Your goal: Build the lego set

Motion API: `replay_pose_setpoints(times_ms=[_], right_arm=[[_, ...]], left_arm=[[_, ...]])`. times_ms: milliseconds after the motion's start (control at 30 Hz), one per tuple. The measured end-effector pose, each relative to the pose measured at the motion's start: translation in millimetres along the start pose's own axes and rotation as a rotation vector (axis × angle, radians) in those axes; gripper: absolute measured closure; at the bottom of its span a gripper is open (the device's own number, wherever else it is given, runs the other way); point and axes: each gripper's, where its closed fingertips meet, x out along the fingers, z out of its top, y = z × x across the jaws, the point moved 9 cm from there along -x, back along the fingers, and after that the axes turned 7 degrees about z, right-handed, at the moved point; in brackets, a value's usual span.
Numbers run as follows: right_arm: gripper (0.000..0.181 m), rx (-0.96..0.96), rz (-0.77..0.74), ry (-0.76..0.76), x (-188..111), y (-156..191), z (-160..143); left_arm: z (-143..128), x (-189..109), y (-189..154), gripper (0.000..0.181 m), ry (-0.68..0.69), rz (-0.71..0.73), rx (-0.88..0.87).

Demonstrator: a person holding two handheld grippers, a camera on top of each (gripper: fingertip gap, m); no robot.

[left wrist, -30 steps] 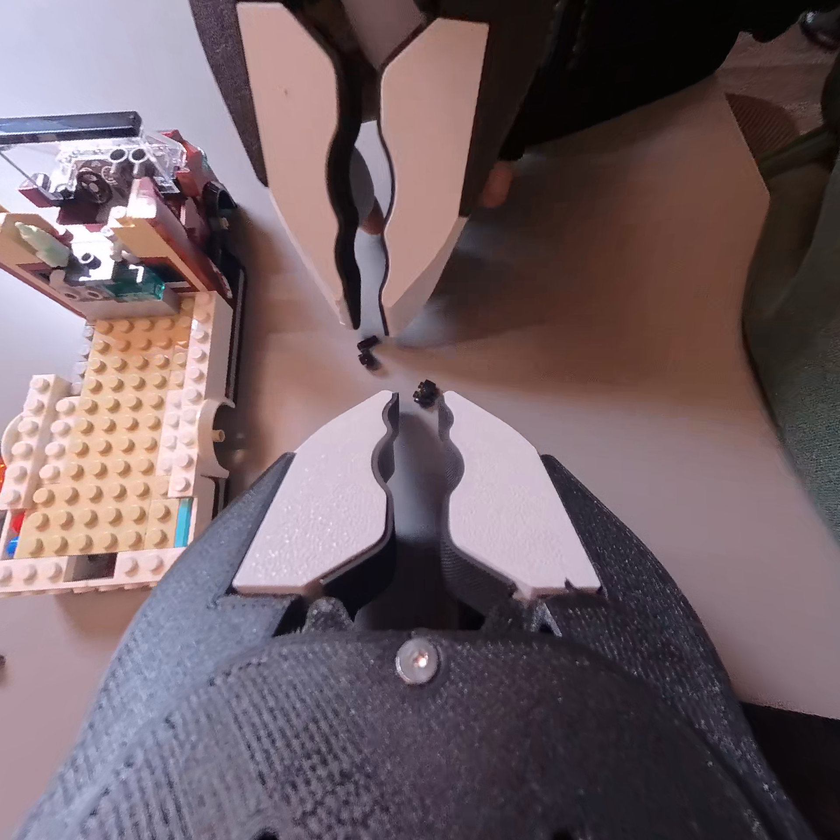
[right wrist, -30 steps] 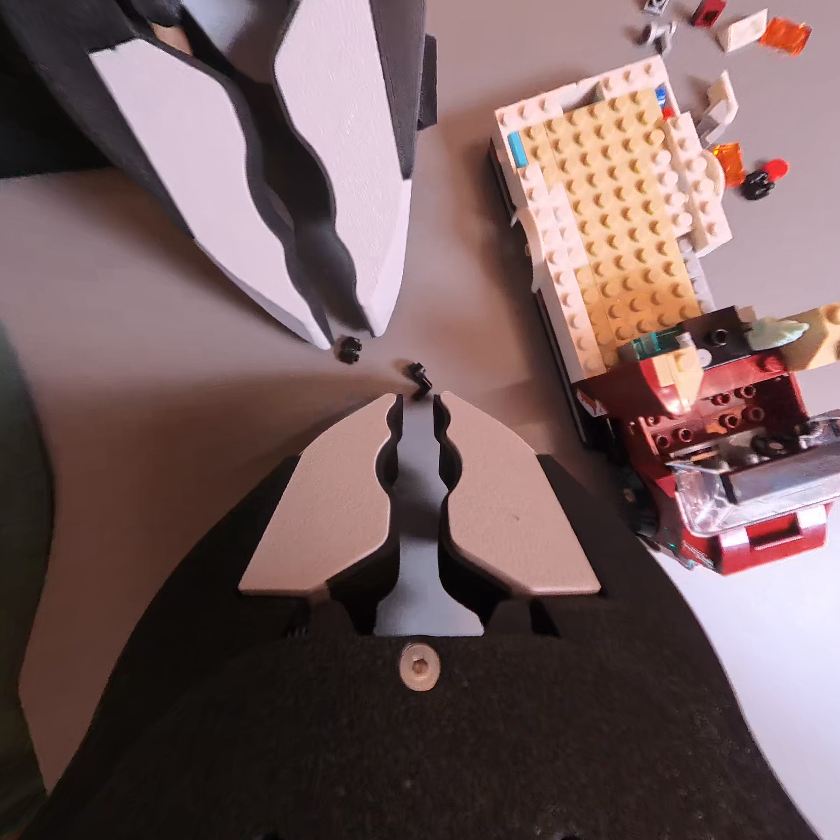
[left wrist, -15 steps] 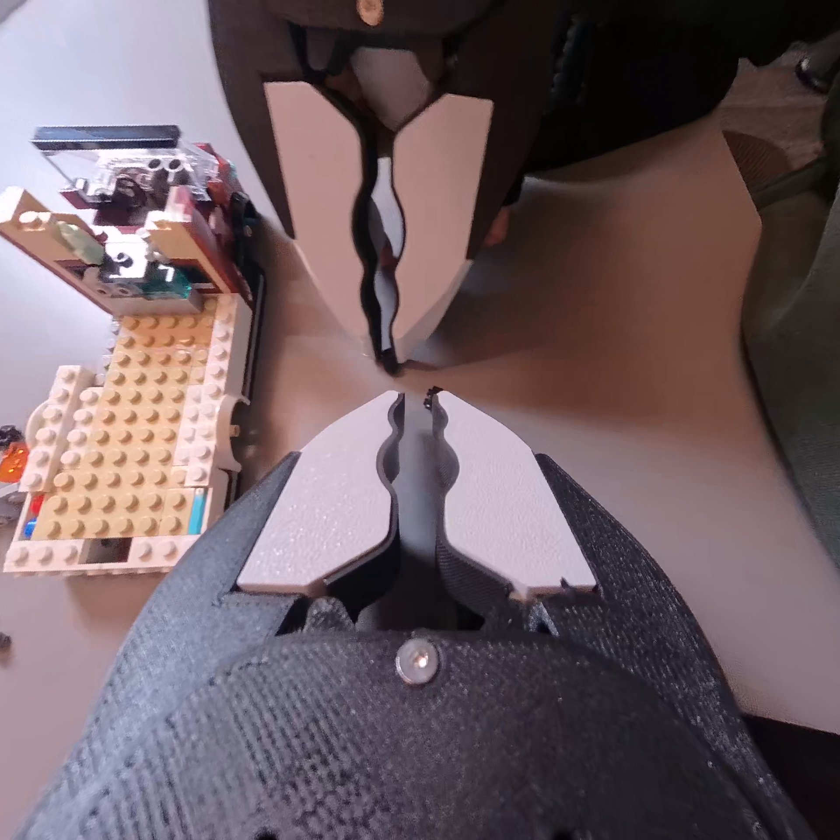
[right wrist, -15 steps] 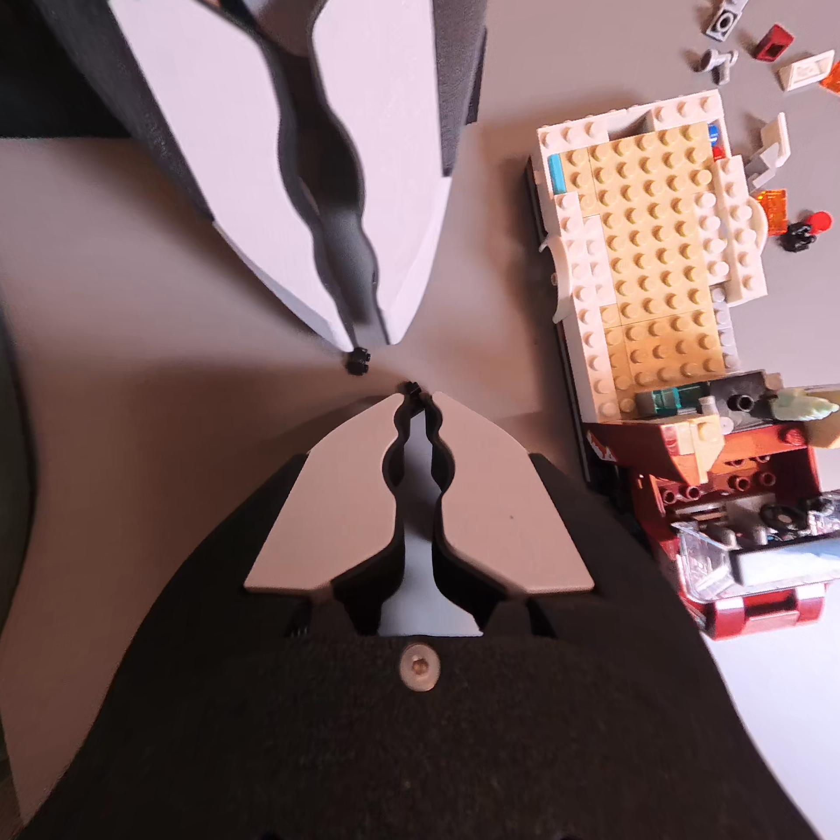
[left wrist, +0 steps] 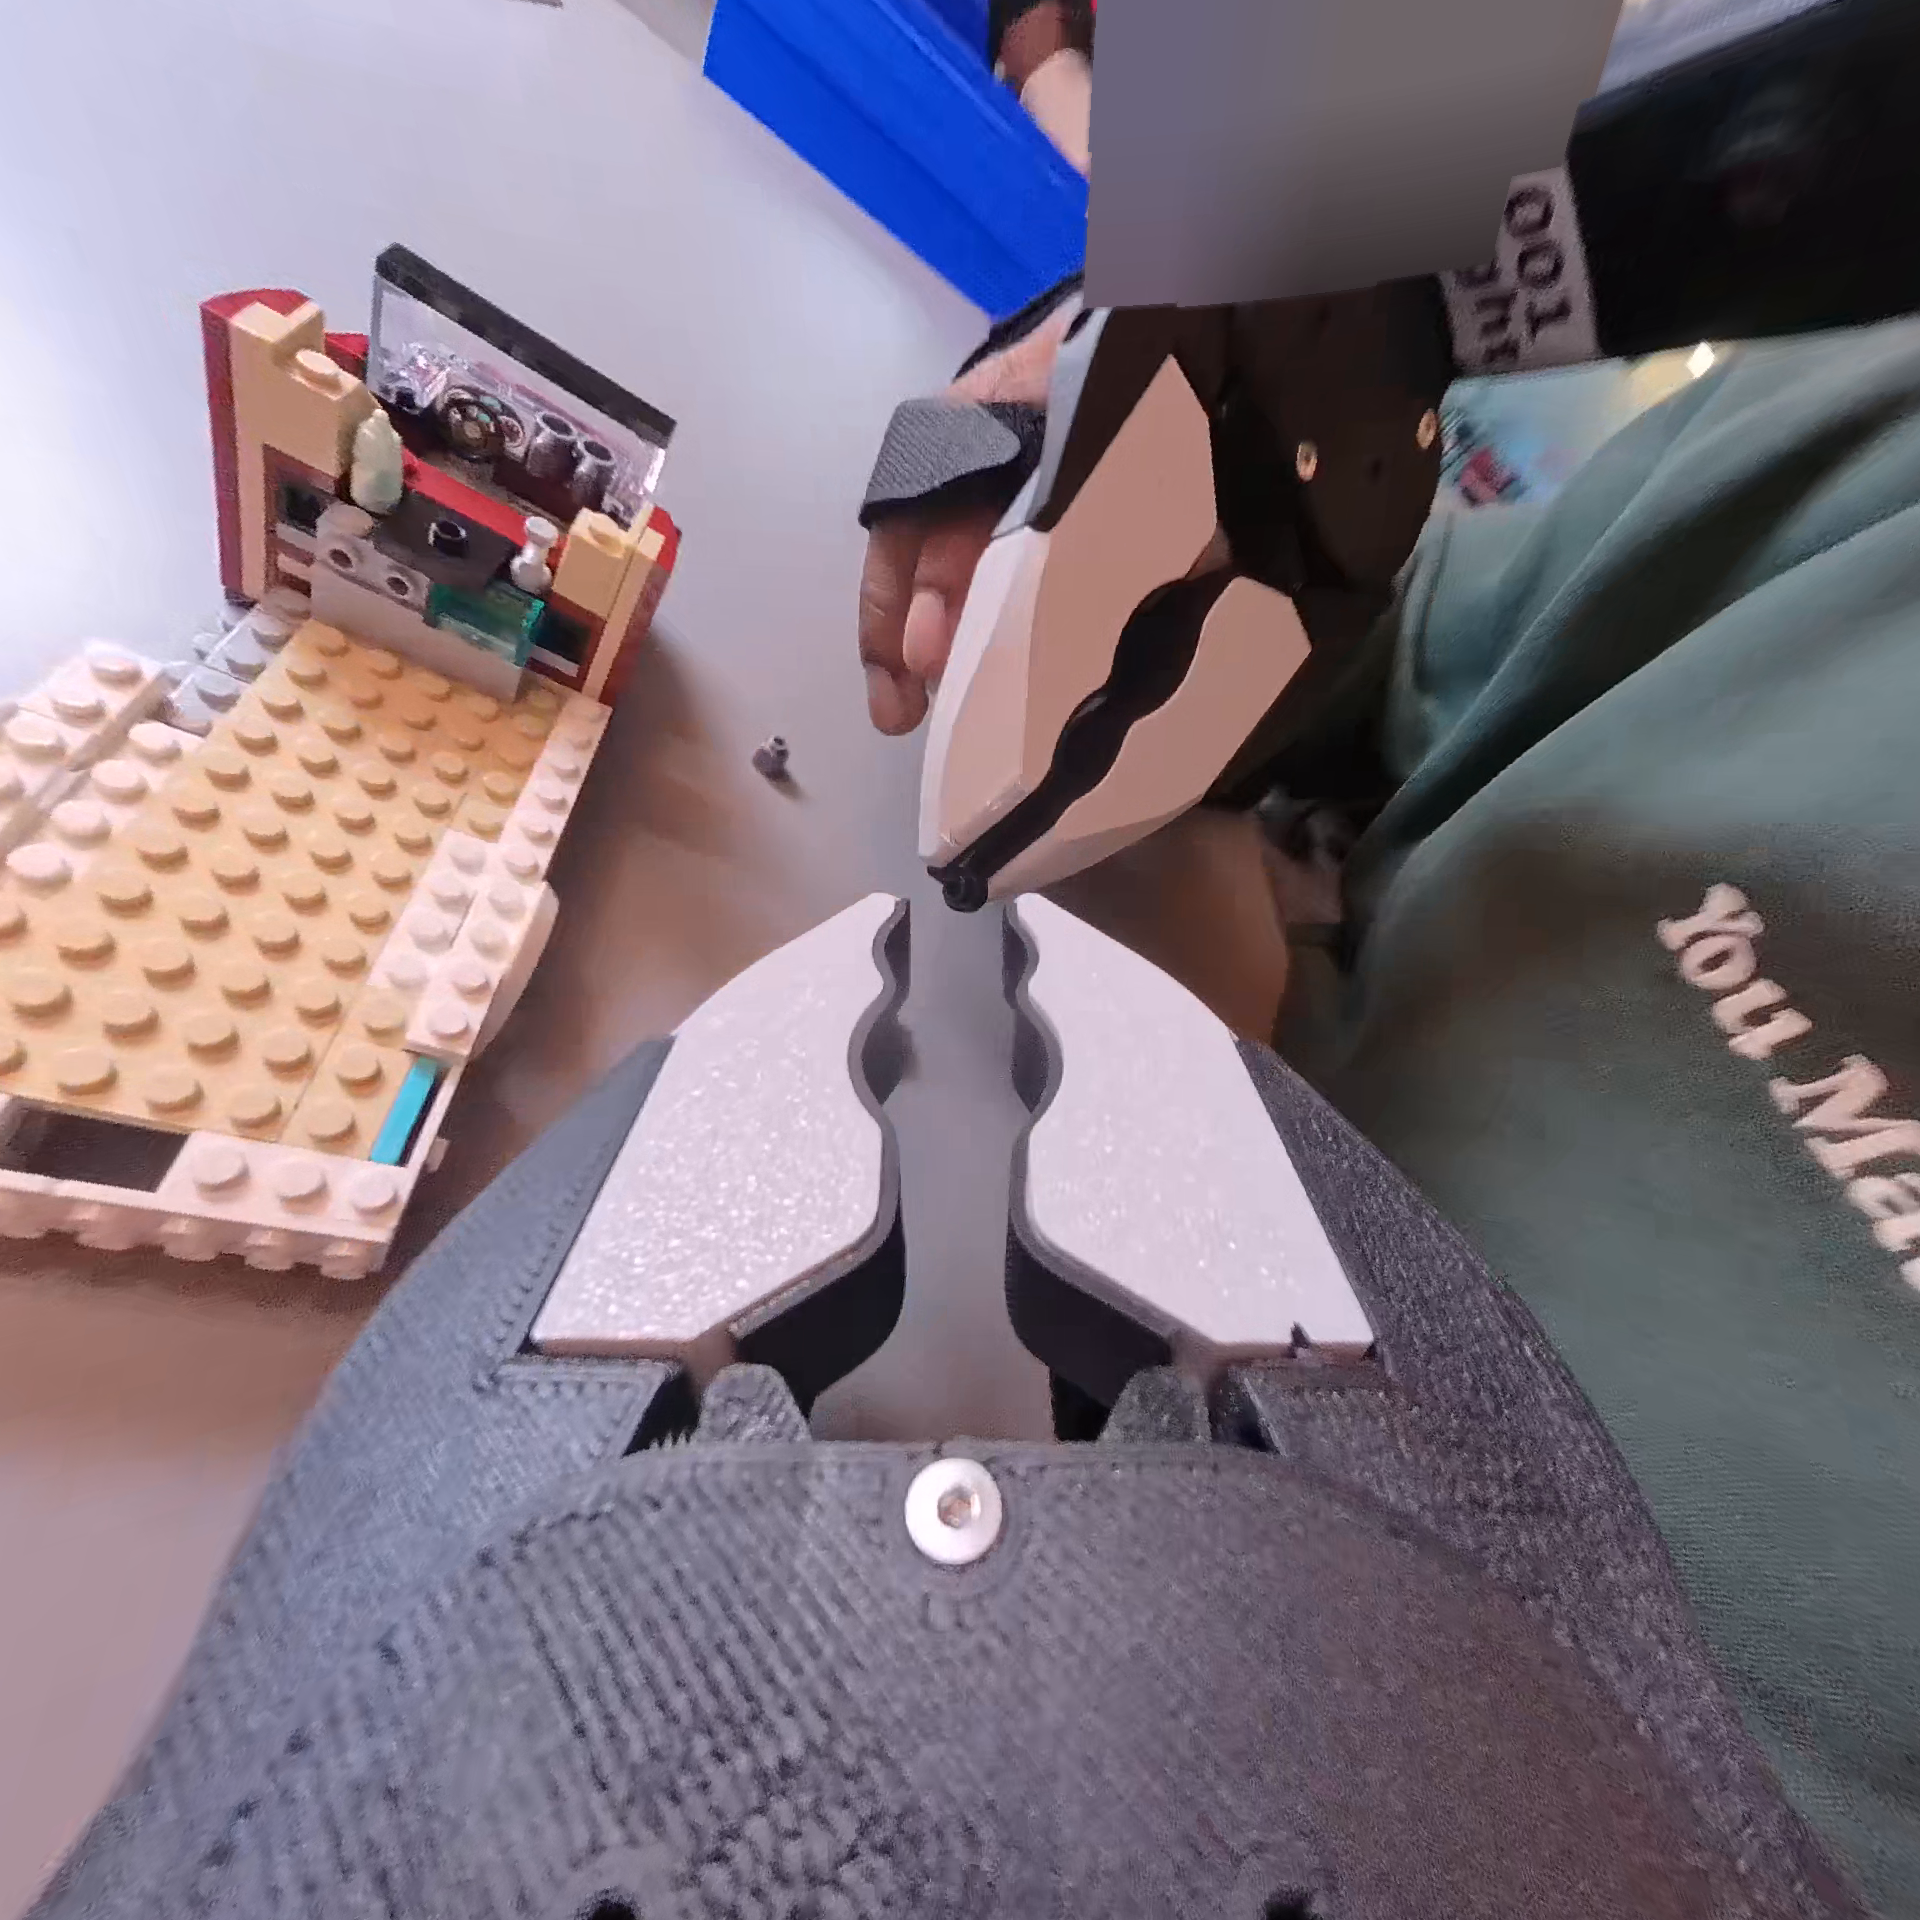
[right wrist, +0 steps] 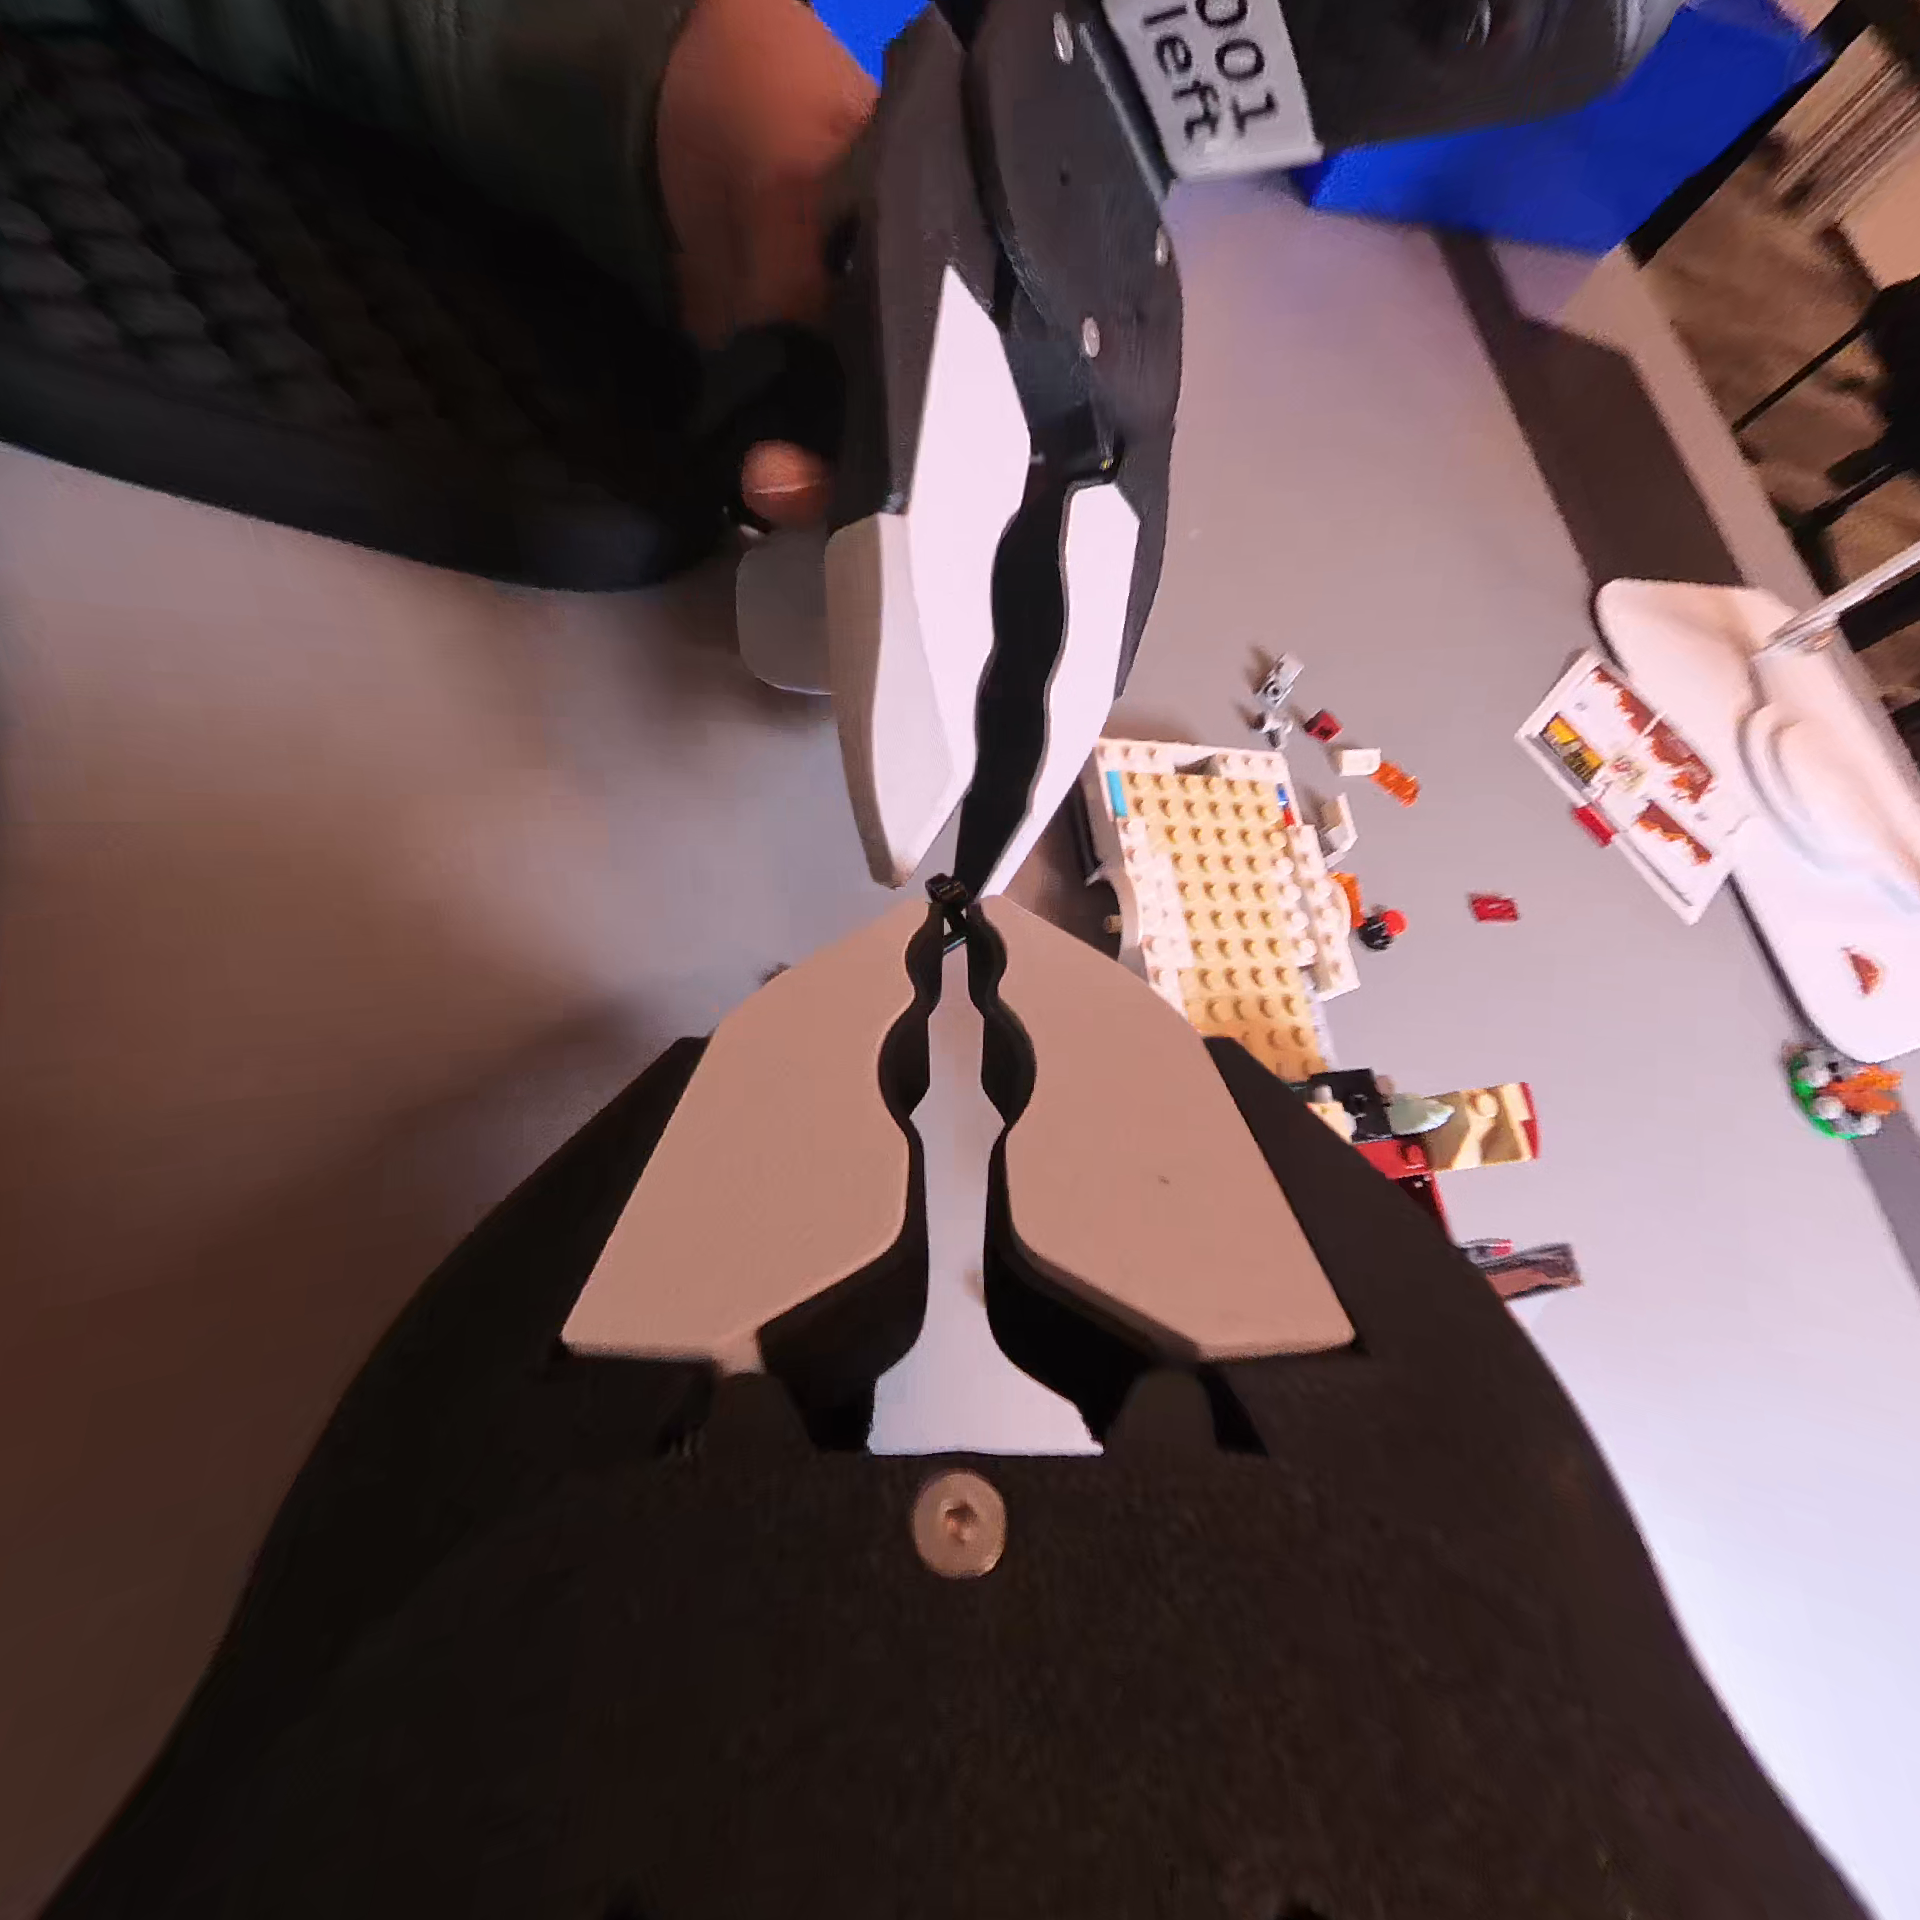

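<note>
My right gripper (right wrist: 949, 920) is shut on a tiny black Lego piece (right wrist: 943, 890) and holds it in the air. In the left wrist view the right gripper (left wrist: 961, 878) comes in from the upper right with that piece (left wrist: 961, 894) at its tips. My left gripper (left wrist: 956, 920) is open by a narrow gap and empty, its tips just below the held piece. It also shows in the right wrist view (right wrist: 940, 883), tip to tip with the right gripper. A second tiny black piece (left wrist: 771, 750) lies on the table. The tan-and-white studded build (left wrist: 239, 831) with its dark red cab (left wrist: 436, 499) lies to the left.
Loose small pieces (right wrist: 1382, 779), a red piece (right wrist: 1494, 907), an instruction sheet (right wrist: 1621, 779) and a white tray (right wrist: 1829, 914) lie beyond the build (right wrist: 1216, 894). A blue box (left wrist: 883, 125) stands at the back. The person's green sweatshirt (left wrist: 1662, 831) fills the right side. The grippers are tip to tip, or close to it.
Both grippers have lifted off the table and tilted up. The right gripper closed on one black piece and raised it. The other black piece stays on the table, now away from the left gripper.
</note>
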Motion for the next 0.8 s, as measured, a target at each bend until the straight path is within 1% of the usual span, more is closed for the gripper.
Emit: replay_pose_setpoints(times_ms=[133,333,533,633,800], right_arm=[[0.177,-0.039,-0.055,-0.018,-2.0,1.5,5.0],[0.177,-0.067,-0.095,-0.015,-3.0,2.2,8.0],[0.177,-0.108,-0.14,0.009,-1.8,4.4,10.7],[0.178,-0.132,-0.17,0.016,-1.8,5.1,12.4],[0.178,-0.166,-0.211,0.026,-1.9,6.5,14.5]], left_arm=[[2.5,-4.0,4.1,0.166,-0.05,-0.075,-0.12],[4.2,-6.1,5.7,0.172,-0.083,-0.125,-0.195],[4.5,-6.5,6.0,0.173,-0.085,-0.13,-0.214],[4.7,-6.6,6.8,0.17,-0.089,-0.127,-0.226],[5.8,-7.4,5.8,0.173,-0.098,-0.139,-0.234]])
